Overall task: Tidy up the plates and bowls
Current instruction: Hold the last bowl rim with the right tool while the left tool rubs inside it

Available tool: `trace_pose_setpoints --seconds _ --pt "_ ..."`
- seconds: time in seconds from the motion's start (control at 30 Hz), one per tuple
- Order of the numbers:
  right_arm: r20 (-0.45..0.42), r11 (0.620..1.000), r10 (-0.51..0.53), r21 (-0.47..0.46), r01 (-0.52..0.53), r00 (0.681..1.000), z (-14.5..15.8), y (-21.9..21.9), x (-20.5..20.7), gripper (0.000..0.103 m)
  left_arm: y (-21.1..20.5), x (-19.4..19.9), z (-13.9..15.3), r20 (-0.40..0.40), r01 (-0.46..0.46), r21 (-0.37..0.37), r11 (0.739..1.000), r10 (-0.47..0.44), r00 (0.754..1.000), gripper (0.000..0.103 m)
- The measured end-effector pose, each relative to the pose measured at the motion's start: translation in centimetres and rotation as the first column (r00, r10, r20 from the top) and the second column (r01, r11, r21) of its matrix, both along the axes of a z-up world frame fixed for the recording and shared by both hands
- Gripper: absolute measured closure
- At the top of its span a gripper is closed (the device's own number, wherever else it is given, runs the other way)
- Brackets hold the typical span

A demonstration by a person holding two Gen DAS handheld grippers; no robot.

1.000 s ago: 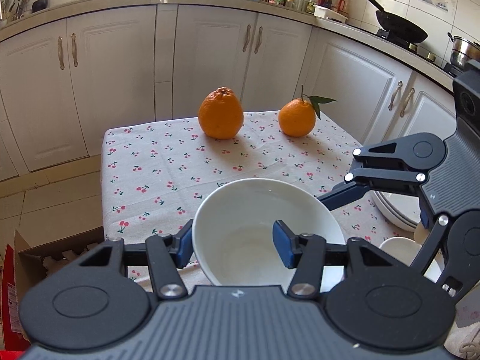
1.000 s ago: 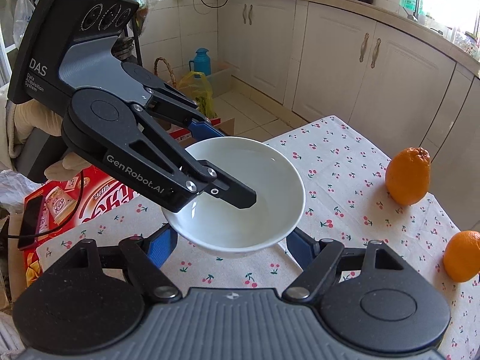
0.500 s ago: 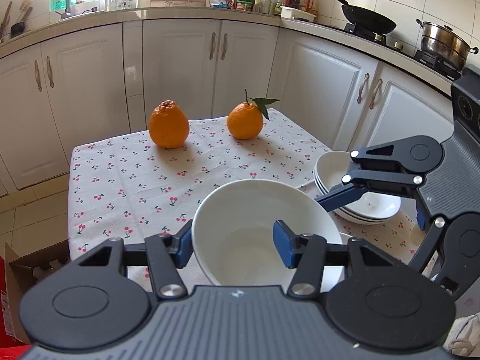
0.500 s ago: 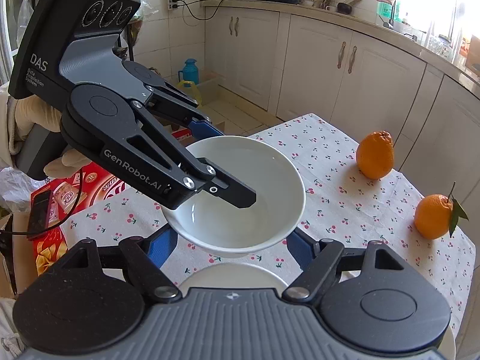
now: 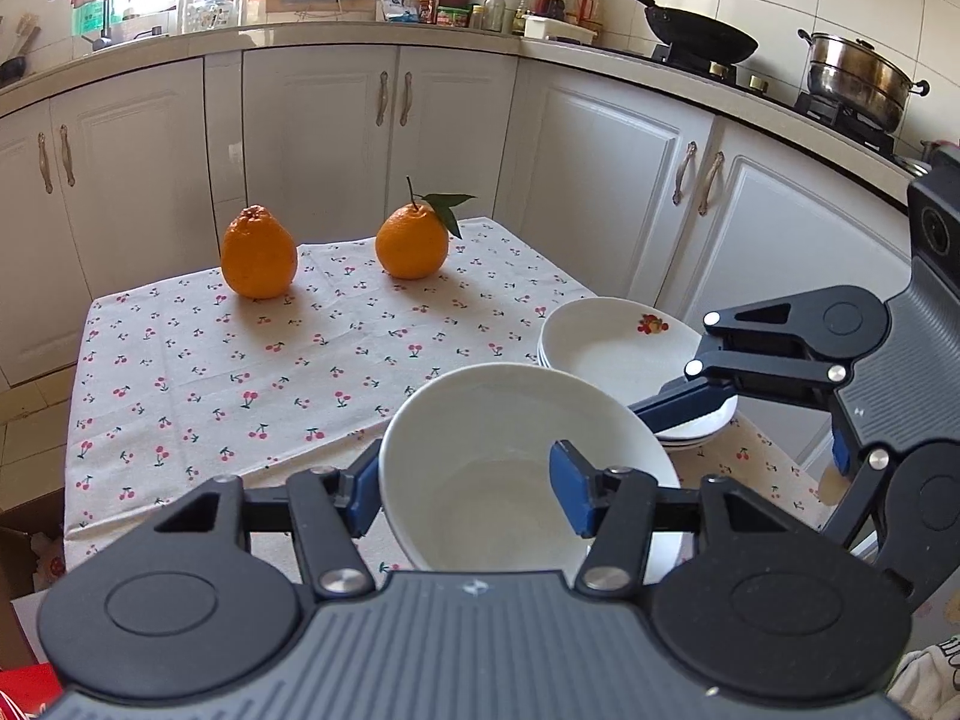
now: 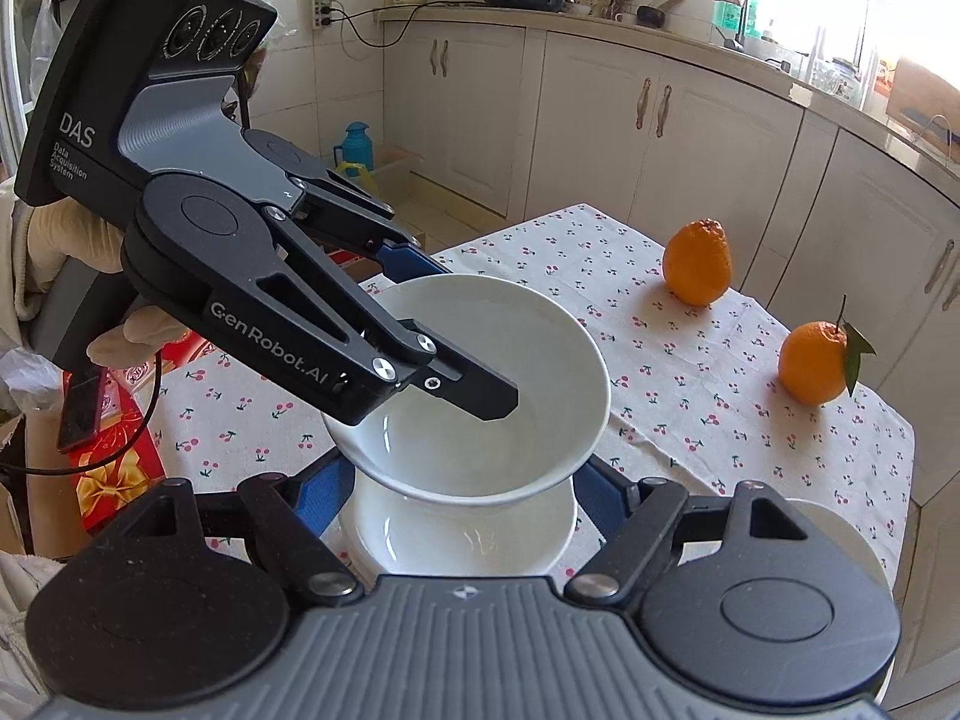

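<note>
A plain white bowl (image 5: pixel 480 450) hangs above the cherry-print tablecloth (image 5: pixel 240 372). My right gripper (image 6: pixel 462 492) is shut on the bowl's lower part, a blue pad on each side. My left gripper (image 5: pixel 465 495) straddles the bowl's wall, one finger (image 6: pixel 474 387) inside and the other outside. Its jaws are opening, and the inner pad stands off the wall. The right gripper's blue finger (image 5: pixel 678 408) reaches in from the right in the left wrist view. A stack of white dishes (image 5: pixel 618 348) with a fruit print sits at the table's right edge. One white dish (image 6: pixel 456 540) lies right under the held bowl.
Two oranges (image 5: pixel 259 261) (image 5: pixel 413 243) stand at the far side of the table. White cupboards (image 5: pixel 630 180) close in behind and to the right. A red box (image 6: pixel 108 462) sits on the floor by the table's edge. Another white dish (image 6: pixel 840 540) shows at the right. A gloved hand (image 6: pixel 66 240) holds the left gripper.
Both grippers carried the bowl sideways across the table toward the stack of dishes. The stack came into view and now lies under the bowl. The left jaws stand slightly wider.
</note>
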State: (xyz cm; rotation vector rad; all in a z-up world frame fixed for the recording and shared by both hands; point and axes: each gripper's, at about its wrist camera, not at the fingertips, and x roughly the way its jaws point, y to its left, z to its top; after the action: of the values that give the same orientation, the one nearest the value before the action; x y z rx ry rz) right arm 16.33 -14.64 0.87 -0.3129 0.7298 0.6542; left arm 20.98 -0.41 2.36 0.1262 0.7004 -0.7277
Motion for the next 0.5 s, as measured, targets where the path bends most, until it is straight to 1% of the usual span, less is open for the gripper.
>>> trace_pose_setpoints --seconds 0.17,0.3,0.5 --pt "-0.018 1.000 0.002 0.020 -0.002 1.000 -0.6 -1.1 -0.7 0.020 -0.8 -1.0 -1.1 -0.008 -0.039 -0.031 0.999 0.039 0.999 0.047" --pt "-0.039 1.000 0.010 0.015 -0.009 0.999 -1.1 -1.3 -1.0 0.020 -1.1 -1.3 -1.9 -0.018 -0.060 -0.035 0.998 0.060 0.998 0.047" --pt "-0.062 1.000 0.005 0.022 -0.003 0.998 -1.6 -1.6 -1.0 0.020 -1.6 -1.8 -2.3 0.003 -0.088 -0.036 0.995 0.088 0.996 0.047"
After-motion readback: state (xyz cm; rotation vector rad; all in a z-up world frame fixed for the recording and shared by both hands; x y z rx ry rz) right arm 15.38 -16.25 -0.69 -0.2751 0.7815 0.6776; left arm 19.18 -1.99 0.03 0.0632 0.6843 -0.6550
